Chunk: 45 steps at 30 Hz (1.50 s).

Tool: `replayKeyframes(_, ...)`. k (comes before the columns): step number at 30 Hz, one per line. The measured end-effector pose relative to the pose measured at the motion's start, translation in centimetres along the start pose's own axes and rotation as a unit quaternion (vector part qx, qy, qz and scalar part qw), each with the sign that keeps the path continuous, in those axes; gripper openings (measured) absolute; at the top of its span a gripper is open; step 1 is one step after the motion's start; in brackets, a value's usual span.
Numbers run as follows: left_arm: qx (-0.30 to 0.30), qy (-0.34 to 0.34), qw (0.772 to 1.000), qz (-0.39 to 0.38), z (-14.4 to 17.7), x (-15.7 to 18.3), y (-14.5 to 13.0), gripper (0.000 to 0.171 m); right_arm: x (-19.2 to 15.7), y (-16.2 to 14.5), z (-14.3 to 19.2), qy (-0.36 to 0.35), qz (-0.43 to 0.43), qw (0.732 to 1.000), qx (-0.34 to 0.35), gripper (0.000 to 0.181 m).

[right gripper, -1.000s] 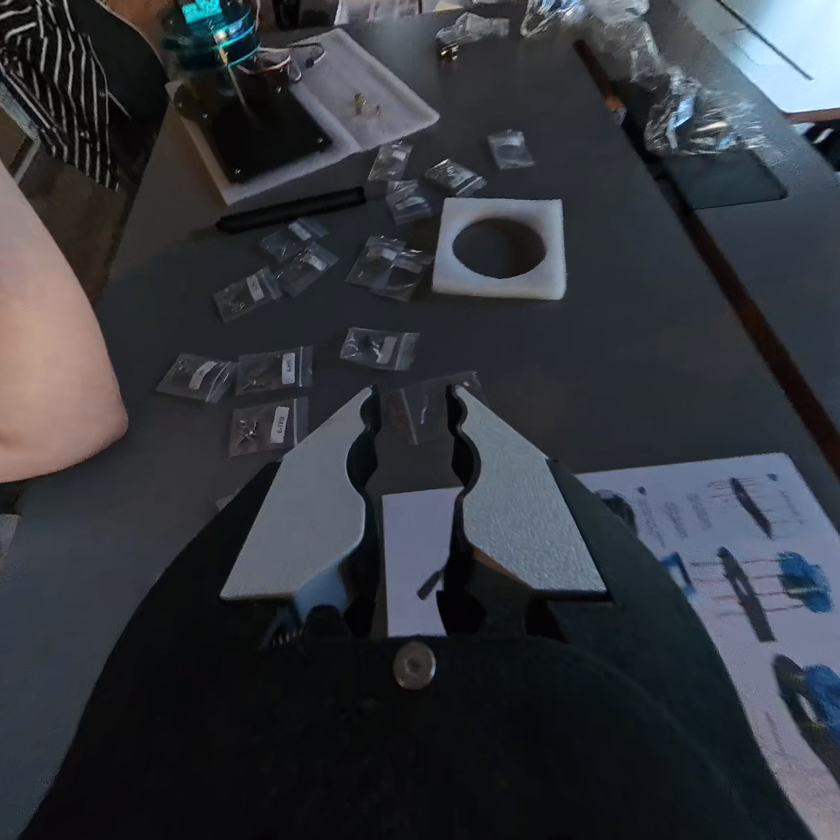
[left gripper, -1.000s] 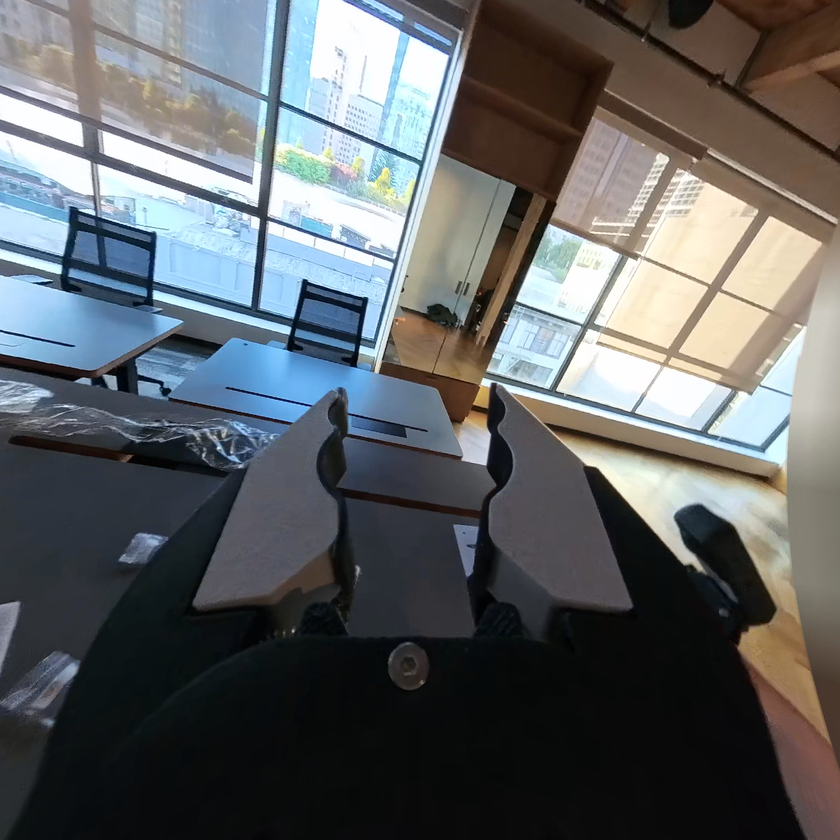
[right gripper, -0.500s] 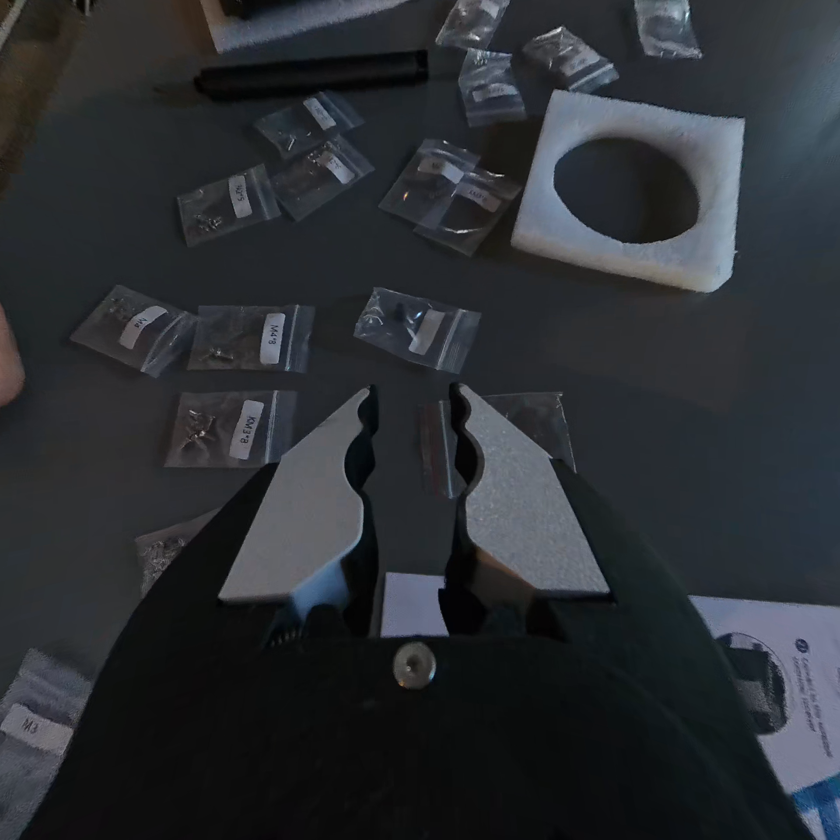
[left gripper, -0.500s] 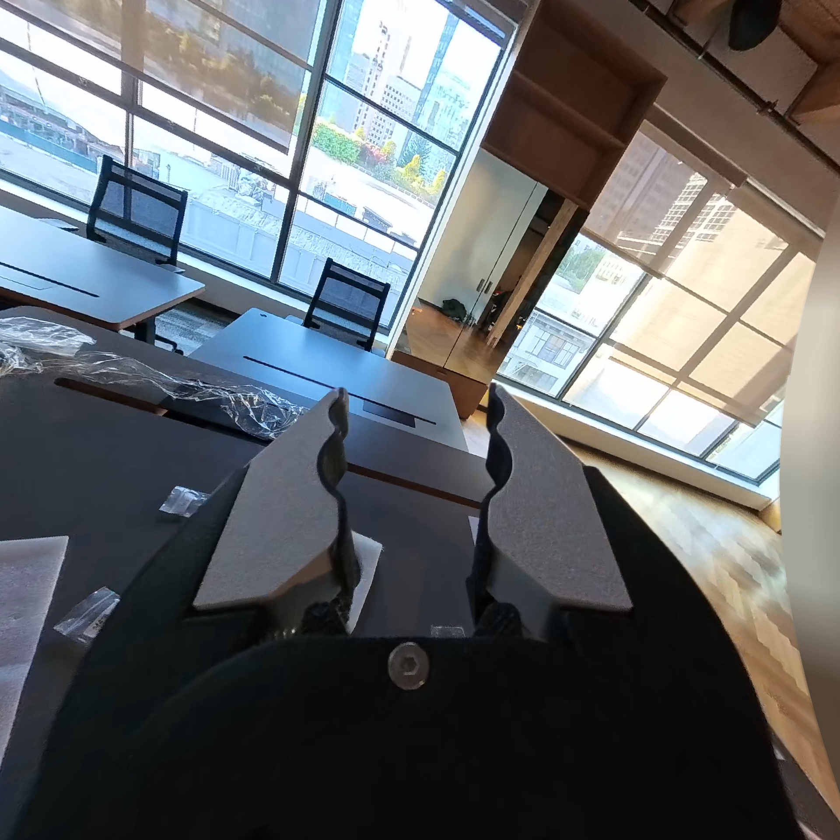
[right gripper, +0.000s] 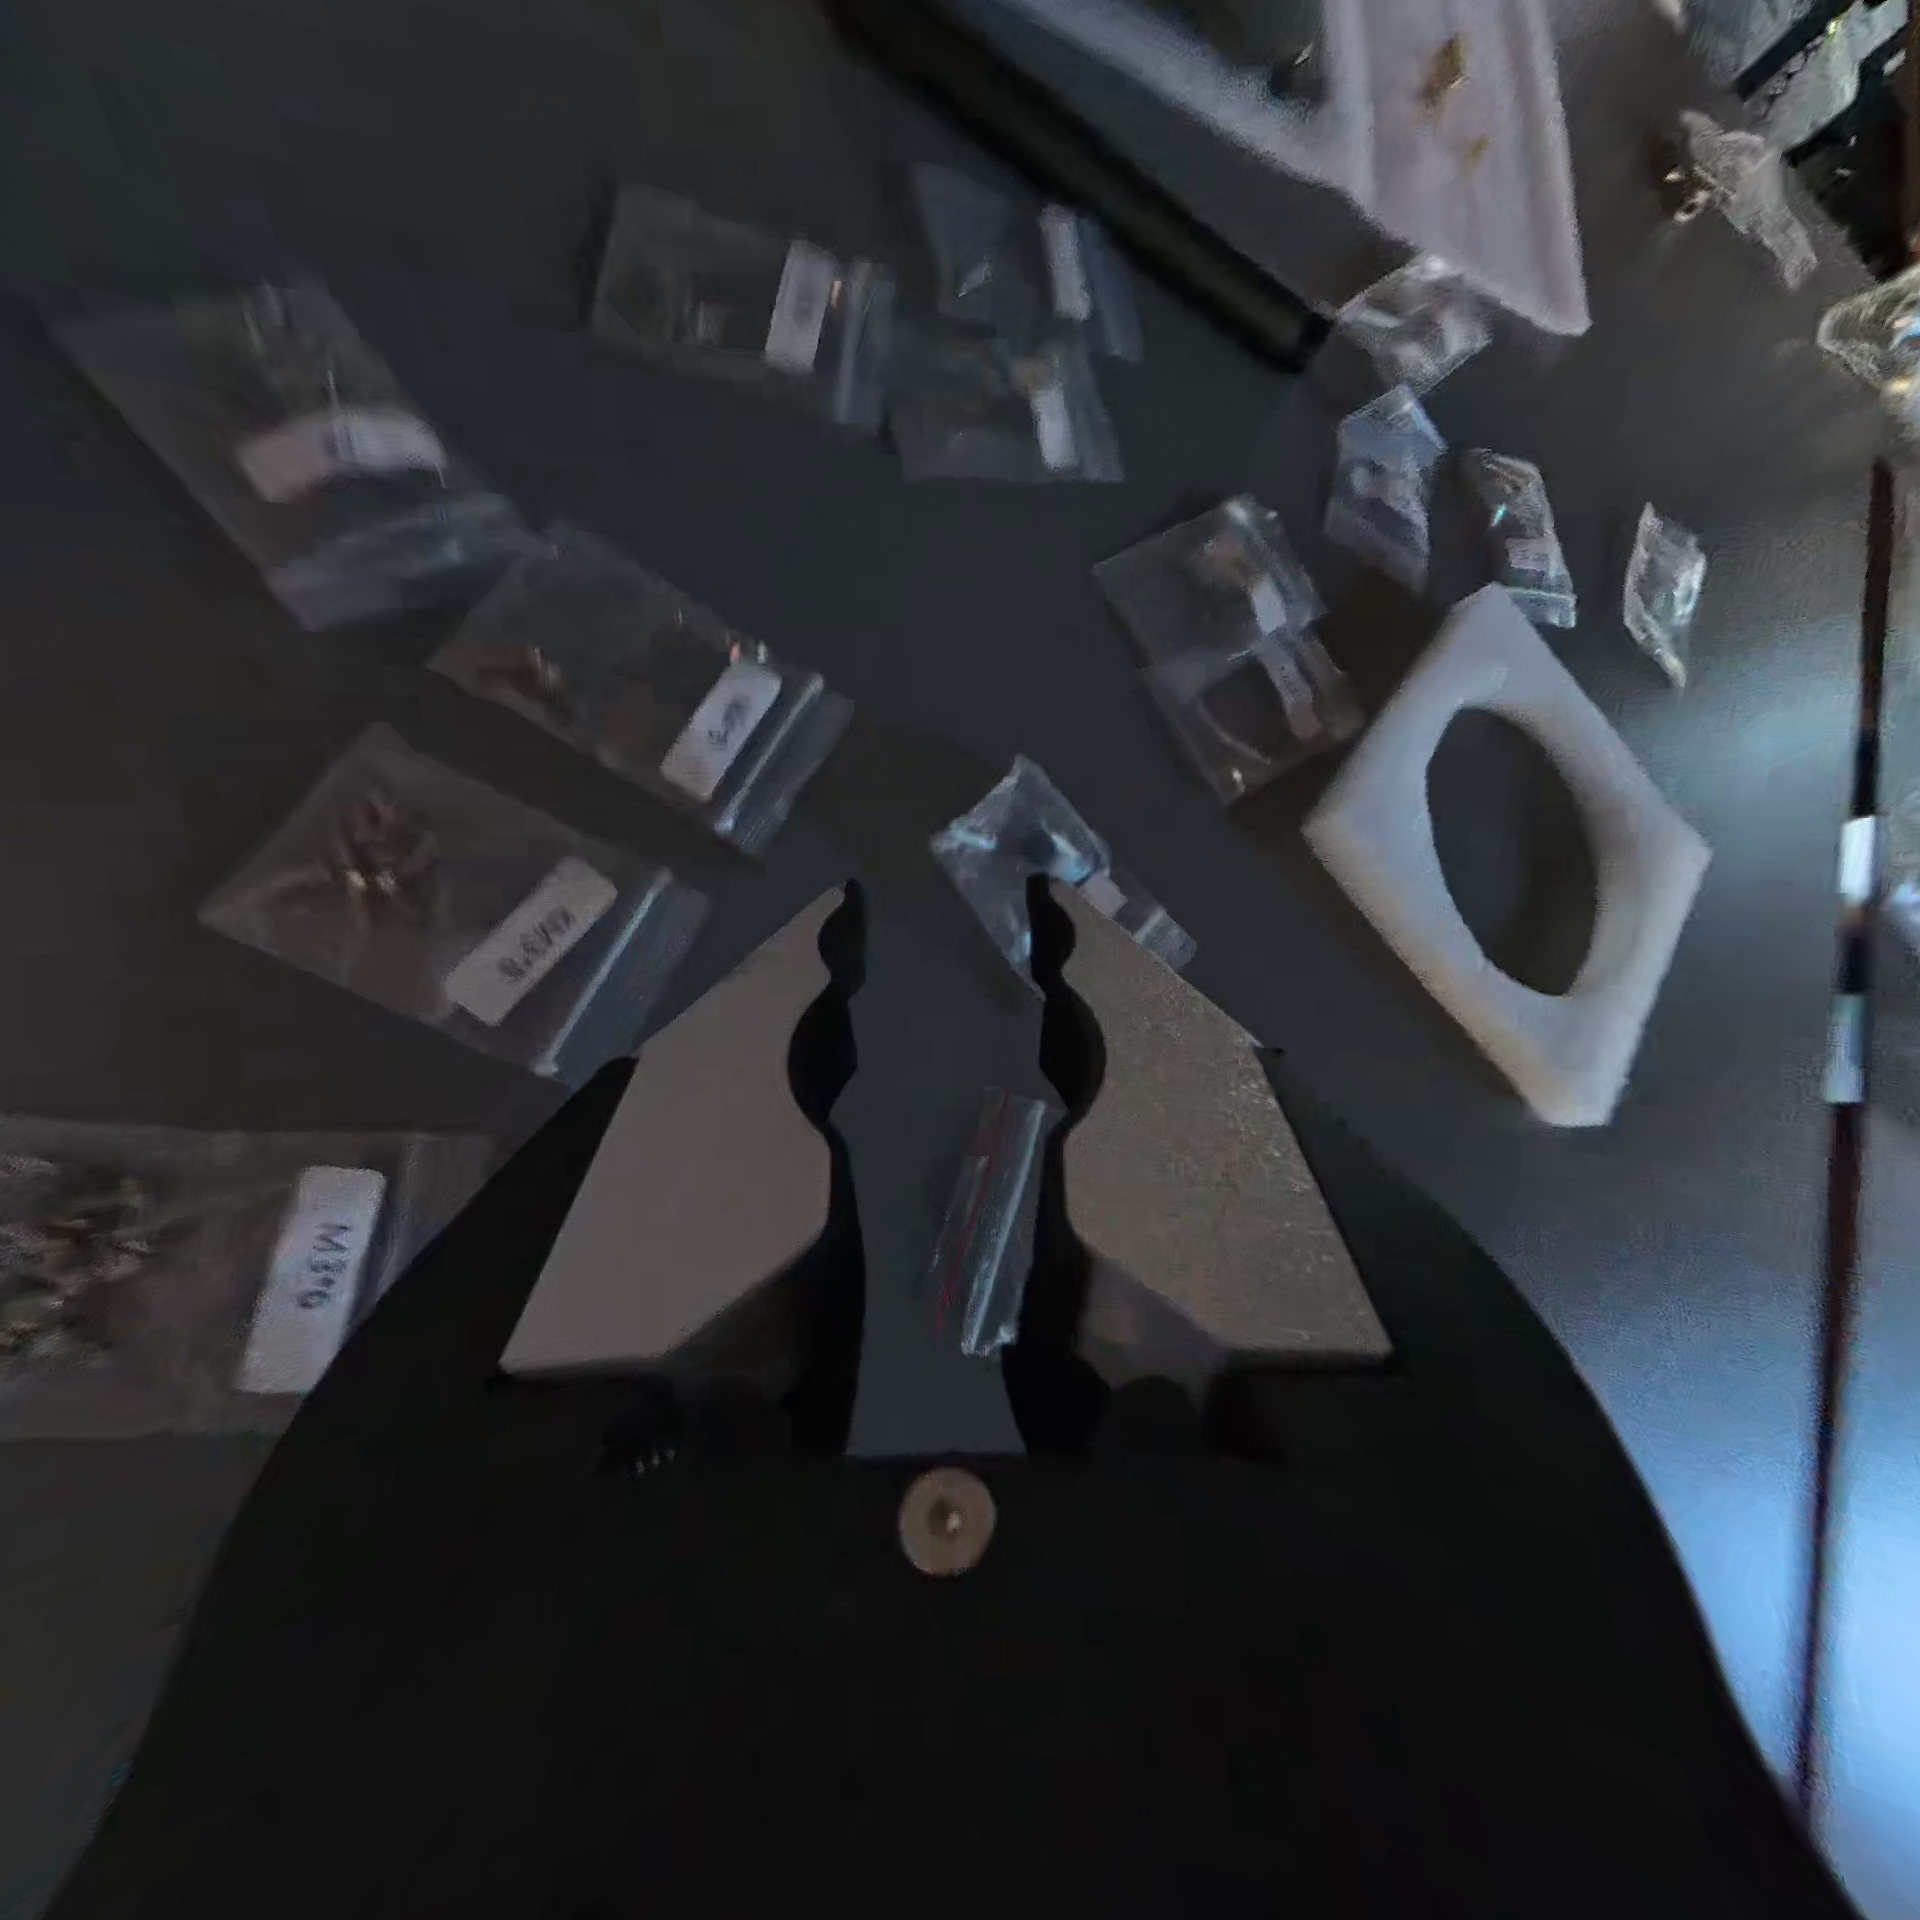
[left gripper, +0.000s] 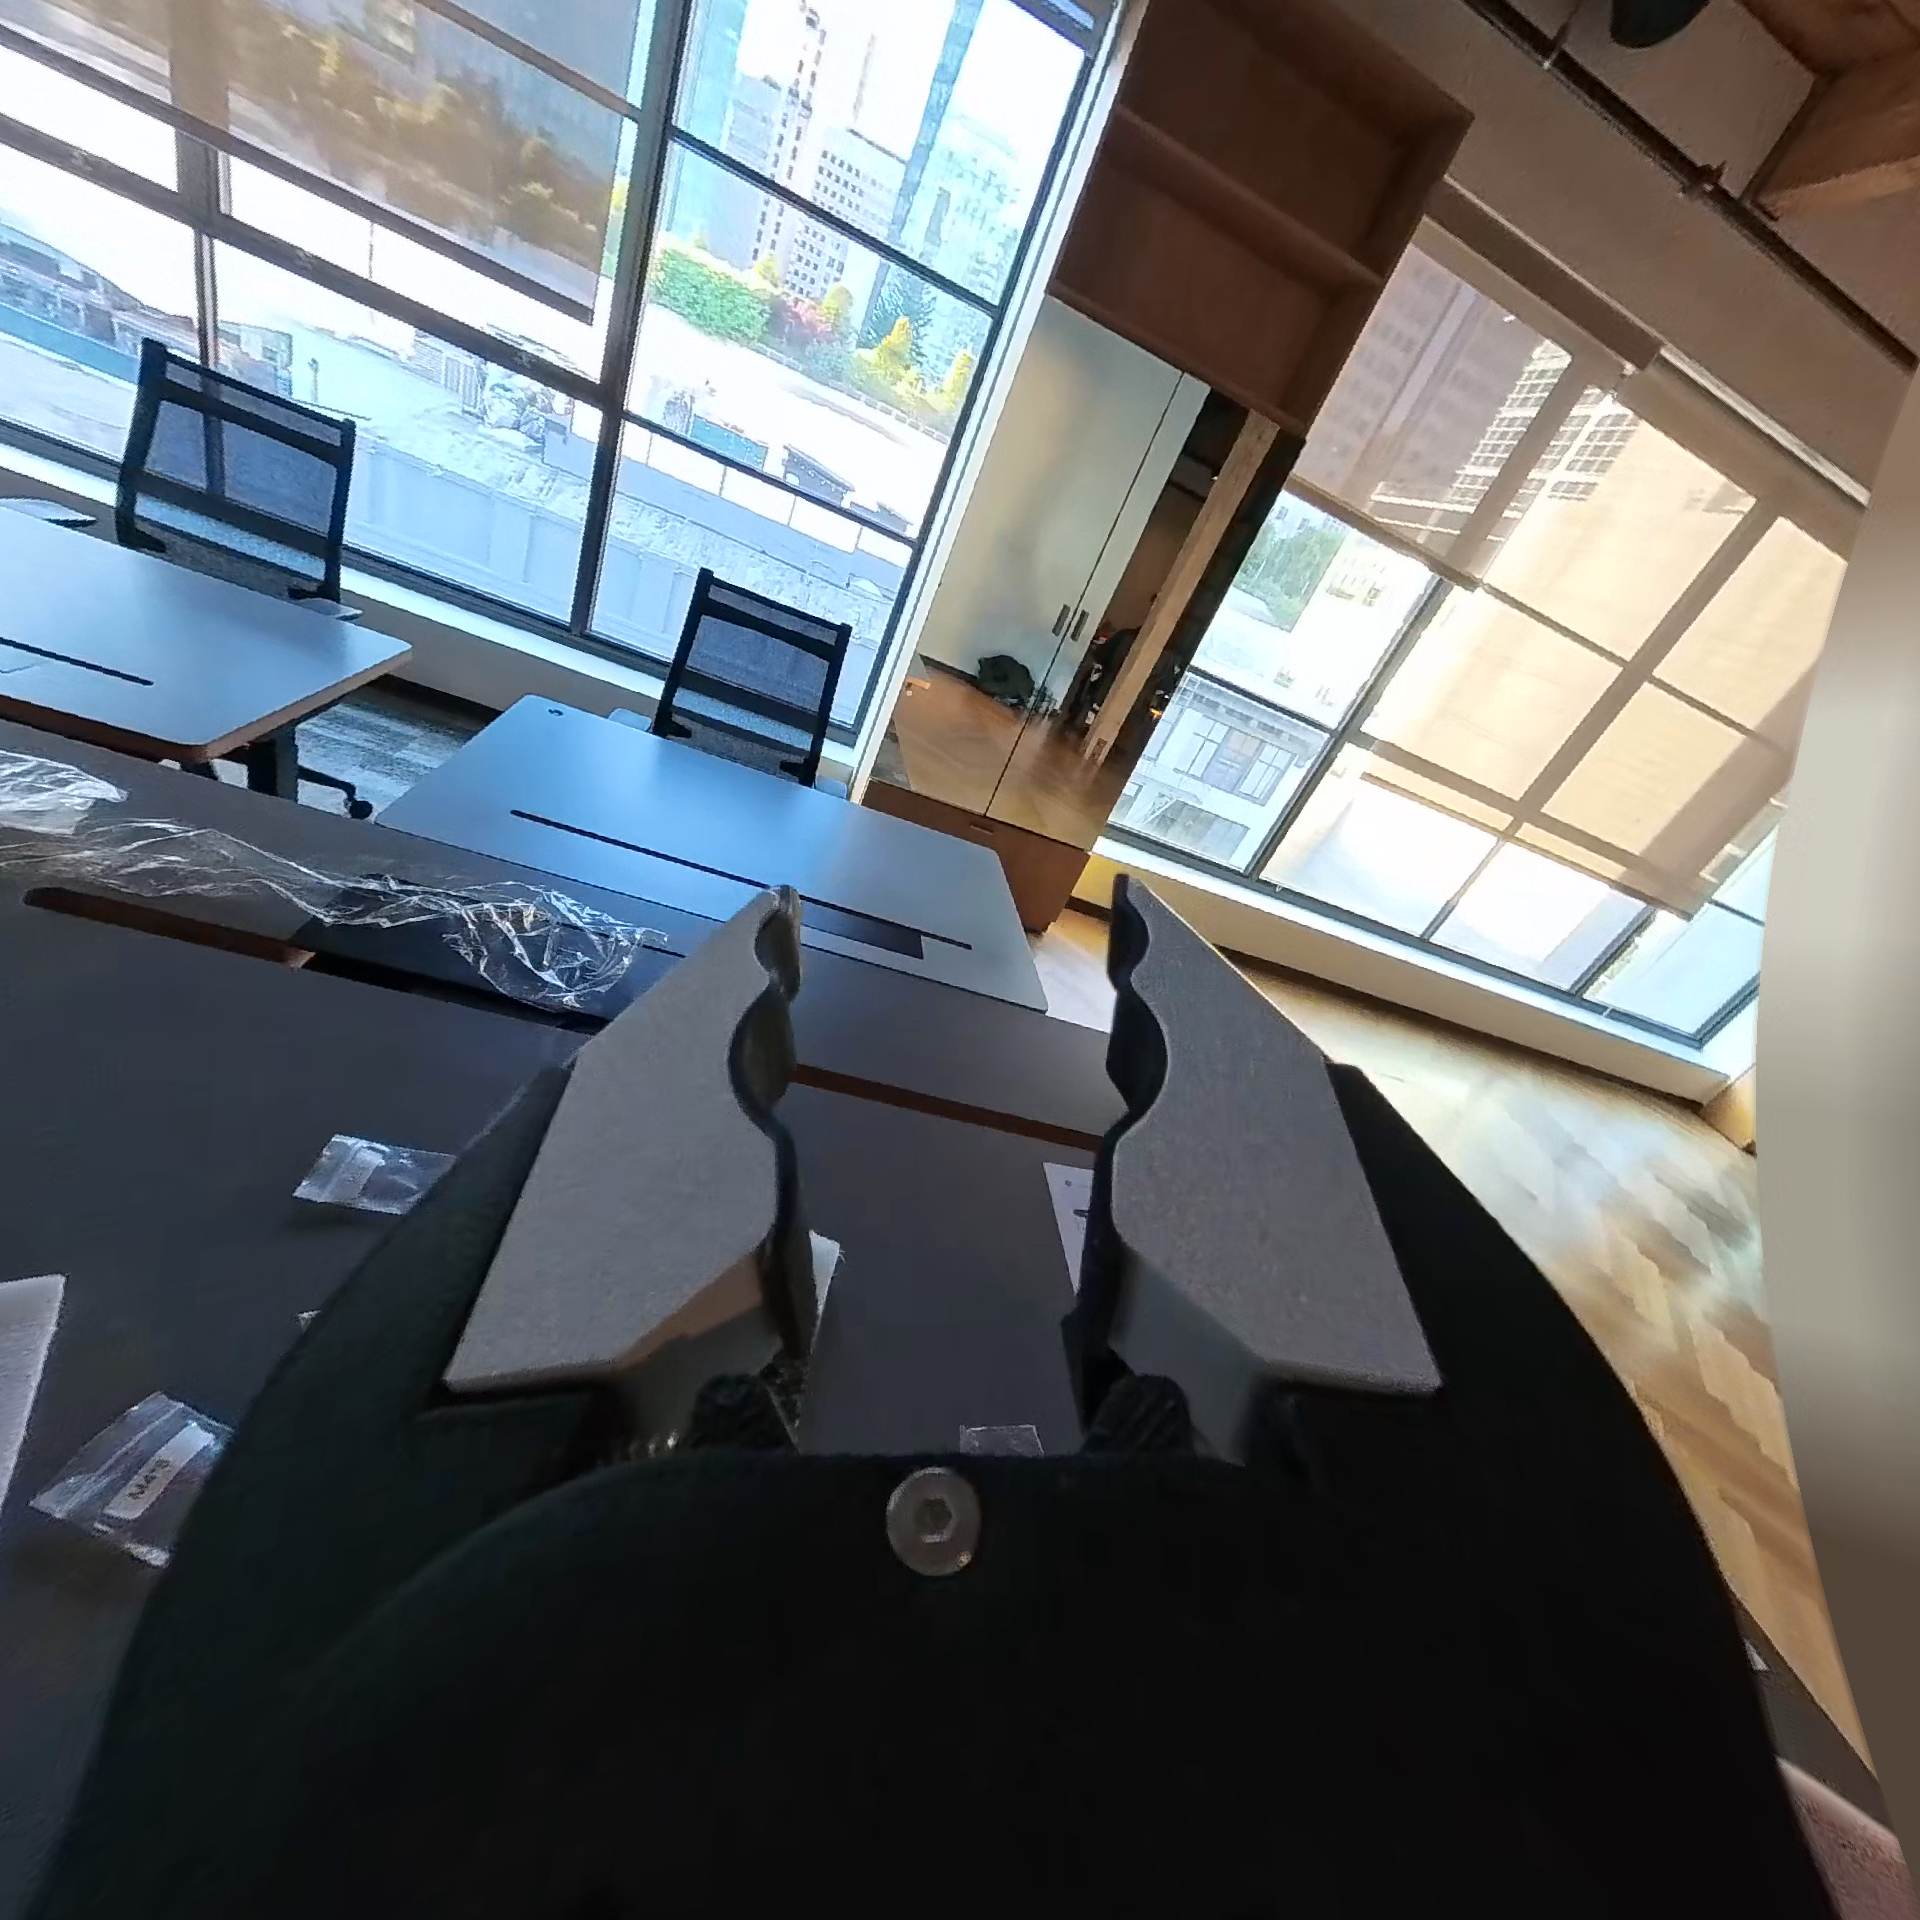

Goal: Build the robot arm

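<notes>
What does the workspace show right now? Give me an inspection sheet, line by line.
Surface: dark desk, mostly covered on the right gripper's side.
Job's things: small clear bags of hardware, spread flat; one bag at the right fingertips, another seen between the fingers.
Clutter: white foam square with a round hole; black rod; white foam sheet; crumpled plastic wrap.
Grippers: left gripper open, empty, above the desk; right gripper open, low over the bags, blurred.
Cables: thin cord along the desk's right edge.
Surroundings: grey desks, two chairs, big windows, wood floor.
</notes>
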<state>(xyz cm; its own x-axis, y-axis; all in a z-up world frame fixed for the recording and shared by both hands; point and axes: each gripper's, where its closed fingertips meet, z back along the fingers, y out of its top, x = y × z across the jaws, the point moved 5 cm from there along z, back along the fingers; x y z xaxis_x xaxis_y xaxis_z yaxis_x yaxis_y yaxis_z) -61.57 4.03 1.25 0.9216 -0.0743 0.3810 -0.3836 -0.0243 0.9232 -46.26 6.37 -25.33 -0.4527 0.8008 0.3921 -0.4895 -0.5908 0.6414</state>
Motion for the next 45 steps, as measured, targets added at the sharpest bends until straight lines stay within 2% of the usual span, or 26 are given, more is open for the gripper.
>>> replayKeyframes(1,0.000,-0.001,1.000,0.001,0.0,0.0,0.0,0.058,0.0,-0.4,-0.4,-0.022,0.035,0.999,-0.023,0.026)
replayKeyframes(3,0.006,-0.008,1.000,0.006,0.0,0.2,0.1,0.057,0.3,-0.3,-0.7,-0.062,0.065,0.996,-0.026,0.022)
replayKeyframes(7,-0.006,-0.014,1.000,0.000,-0.2,0.5,-0.2,0.057,0.6,-0.4,-0.9,-0.067,0.061,0.996,-0.022,0.021)
replayKeyframes(9,-0.010,-0.011,1.000,0.001,-0.1,0.3,-0.2,0.057,0.7,-0.8,-0.2,-0.070,0.053,0.996,-0.030,0.028)
replayKeyframes(11,-0.004,-0.011,1.000,0.007,0.1,0.0,-0.1,0.057,0.8,-1.6,1.6,-0.076,0.025,0.996,-0.037,0.028)
replayKeyframes(16,0.001,-0.012,1.000,0.019,0.3,-0.5,0.0,0.057,0.5,-5.7,5.7,-0.040,-0.150,0.986,-0.059,0.031)
replayKeyframes(21,-0.004,-0.023,1.000,0.019,-0.5,0.0,-0.3,0.056,0.0,-6.7,5.5,-0.041,-0.148,0.987,-0.050,0.031)
replayKeyframes(23,-0.014,-0.028,0.999,0.013,-0.9,0.4,-0.6,0.056,0.4,-6.4,5.2,-0.035,-0.155,0.987,-0.029,0.030)
replayKeyframes(29,-0.019,-0.028,0.999,0.013,-0.9,0.4,-0.7,0.056,0.5,-6.1,4.4,-0.001,-0.184,0.983,-0.023,0.033)
replayKeyframes(31,-0.011,-0.024,1.000,0.014,-0.6,0.1,-0.5,0.056,-0.2,-4.6,5.0,0.004,-0.174,0.985,0.000,0.033)
replayKeyframes(34,-0.001,-0.021,1.000,0.019,-0.3,-0.2,-0.2,0.056,-1.9,-1.1,5.9,0.039,-0.194,0.977,0.078,0.031)
replayKeyframes(36,-0.004,-0.020,1.000,0.019,-0.1,-0.2,-0.2,0.056,-3.2,-0.5,5.8,0.065,-0.207,0.973,0.072,0.031)
replayKeyframes(38,-0.003,-0.019,1.000,0.017,0.3,-0.1,-0.1,0.056,-4.1,-0.5,5.6,0.058,-0.207,0.975,0.061,0.031)
replayKeyframes(41,0.023,-0.009,1.000,0.009,1.4,0.0,0.7,0.056,-5.5,0.2,5.9,0.029,-0.230,0.967,0.105,0.025)
replayKeyframes(45,0.040,-0.010,0.999,0.007,2.4,0.5,1.3,0.057,-6.5,-0.4,6.7,-0.064,-0.243,0.958,0.140,0.019)
